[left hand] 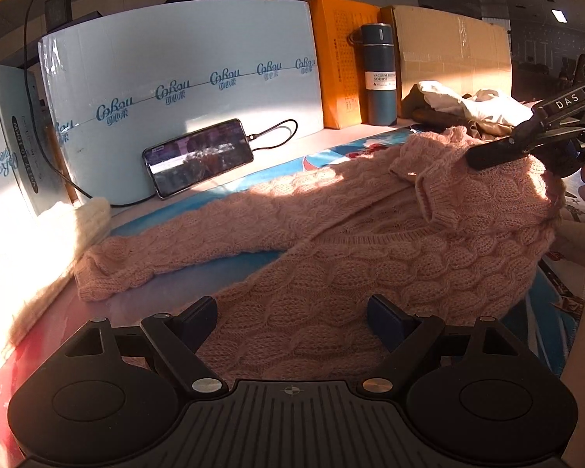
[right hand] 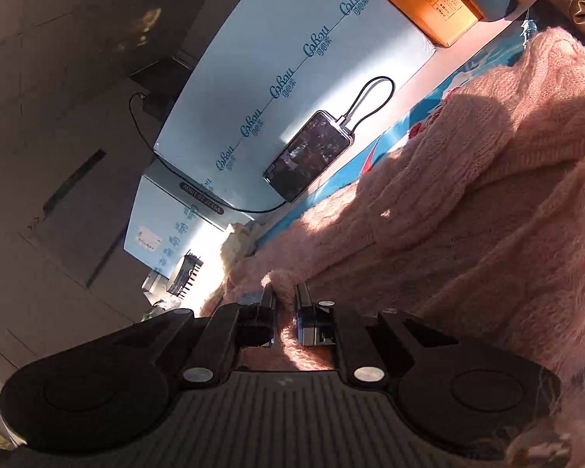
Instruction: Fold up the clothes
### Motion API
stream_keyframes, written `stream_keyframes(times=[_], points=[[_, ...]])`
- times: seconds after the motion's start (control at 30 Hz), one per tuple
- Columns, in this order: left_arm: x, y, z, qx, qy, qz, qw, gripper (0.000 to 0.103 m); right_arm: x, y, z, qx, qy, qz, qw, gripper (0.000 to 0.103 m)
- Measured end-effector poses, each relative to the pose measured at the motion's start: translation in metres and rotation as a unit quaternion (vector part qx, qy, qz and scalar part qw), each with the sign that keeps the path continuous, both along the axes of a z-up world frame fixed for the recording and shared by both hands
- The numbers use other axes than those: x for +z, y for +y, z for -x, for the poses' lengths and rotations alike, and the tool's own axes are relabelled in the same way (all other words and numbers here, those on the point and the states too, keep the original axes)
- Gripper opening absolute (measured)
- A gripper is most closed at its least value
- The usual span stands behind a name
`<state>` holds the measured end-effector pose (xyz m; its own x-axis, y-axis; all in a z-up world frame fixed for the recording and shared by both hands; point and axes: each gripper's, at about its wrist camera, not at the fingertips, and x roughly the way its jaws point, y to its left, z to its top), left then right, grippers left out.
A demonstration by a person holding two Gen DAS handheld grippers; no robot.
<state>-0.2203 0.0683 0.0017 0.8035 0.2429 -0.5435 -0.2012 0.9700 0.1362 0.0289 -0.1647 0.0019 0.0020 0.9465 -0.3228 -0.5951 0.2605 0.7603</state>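
A pink cable-knit sweater (left hand: 331, 241) lies spread across the table, one sleeve stretched toward the left. My left gripper (left hand: 292, 312) is open, its fingers straddling the sweater's lower hem without pinching it. At the far right of the left wrist view, my right gripper (left hand: 487, 158) is clamped on the sweater's far side and lifts a fold of it. In the right wrist view the right gripper (right hand: 285, 292) is shut on a bunch of the pink knit (right hand: 468, 195), which drapes away to the right.
A phone (left hand: 199, 156) on a cable leans against a pale blue box (left hand: 175, 78) at the back. A blue vacuum bottle (left hand: 378, 74), orange and brown cartons, and a pile of other clothes (left hand: 468, 105) stand at the back right. A white fluffy garment (left hand: 39, 241) lies left.
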Motion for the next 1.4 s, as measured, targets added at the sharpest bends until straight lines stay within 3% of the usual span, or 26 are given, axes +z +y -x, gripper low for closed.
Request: stream_keyframes(times=[0.07, 0.13, 0.2, 0.23, 0.3, 0.4, 0.47, 0.5, 0.6, 0.67, 0.77, 0.87, 0.97, 1.13, 1.2, 1.4], points=[[0.0, 0.0, 0.0, 0.0, 0.0, 0.0, 1.0, 0.087, 0.007, 0.01, 0.009, -0.016, -0.065, 0.063, 0.996, 0.009], [0.0, 0.0, 0.0, 0.002, 0.0, -0.002, 1.0, 0.088, 0.013, 0.019, 0.022, -0.042, -0.144, 0.121, 0.981, 0.012], [0.0, 0.0, 0.0, 0.002, 0.0, -0.005, 1.0, 0.088, 0.019, 0.027, 0.038, -0.072, -0.231, 0.165, 0.956, 0.032], [0.0, 0.0, 0.0, 0.002, 0.0, -0.005, 1.0, 0.088, 0.02, 0.03, 0.046, -0.087, -0.266, 0.179, 0.943, 0.054], [0.0, 0.001, 0.0, 0.003, 0.001, -0.004, 1.0, 0.088, 0.024, 0.028, 0.058, -0.106, -0.32, 0.183, 0.923, 0.059], [0.0, 0.002, -0.001, 0.005, 0.003, -0.004, 1.0, 0.091, 0.032, 0.019, 0.075, -0.094, -0.364, 0.149, 0.915, 0.06], [0.0, 0.003, -0.001, 0.006, 0.004, -0.004, 1.0, 0.092, 0.036, 0.012, 0.087, -0.085, -0.393, 0.126, 0.907, 0.066], [0.0, 0.003, -0.001, 0.007, 0.004, -0.004, 1.0, 0.093, 0.037, 0.011, 0.089, -0.066, -0.391, 0.117, 0.91, 0.068], [0.0, 0.004, -0.001, 0.007, 0.003, -0.004, 1.0, 0.093, 0.02, 0.021, 0.082, 0.004, -0.314, 0.128, 0.941, 0.071], [0.002, 0.004, 0.001, 0.008, -0.004, -0.004, 0.9999, 0.093, 0.011, 0.026, 0.082, 0.015, -0.293, 0.148, 0.945, 0.072], [0.009, 0.005, 0.016, 0.003, -0.03, -0.021, 0.9993, 0.093, 0.019, 0.016, 0.096, 0.004, -0.323, 0.132, 0.937, 0.074], [0.015, 0.003, 0.037, -0.035, -0.047, -0.048, 0.9971, 0.095, 0.03, -0.005, 0.111, 0.004, -0.388, 0.116, 0.914, 0.086], [0.02, 0.001, 0.058, -0.074, -0.063, -0.075, 0.9924, 0.103, 0.031, -0.018, 0.12, 0.016, -0.455, 0.154, 0.877, 0.087], [0.009, -0.017, 0.051, -0.123, 0.009, -0.137, 0.9829, 0.103, 0.018, -0.026, 0.114, 0.034, -0.489, 0.245, 0.836, 0.087], [0.005, -0.021, 0.045, -0.133, 0.028, -0.153, 0.9789, 0.103, 0.017, -0.029, 0.113, 0.04, -0.498, 0.26, 0.826, 0.087], [0.003, -0.026, 0.029, -0.164, 0.021, -0.142, 0.9759, 0.103, 0.009, -0.023, 0.108, 0.064, -0.505, 0.29, 0.811, 0.087]])
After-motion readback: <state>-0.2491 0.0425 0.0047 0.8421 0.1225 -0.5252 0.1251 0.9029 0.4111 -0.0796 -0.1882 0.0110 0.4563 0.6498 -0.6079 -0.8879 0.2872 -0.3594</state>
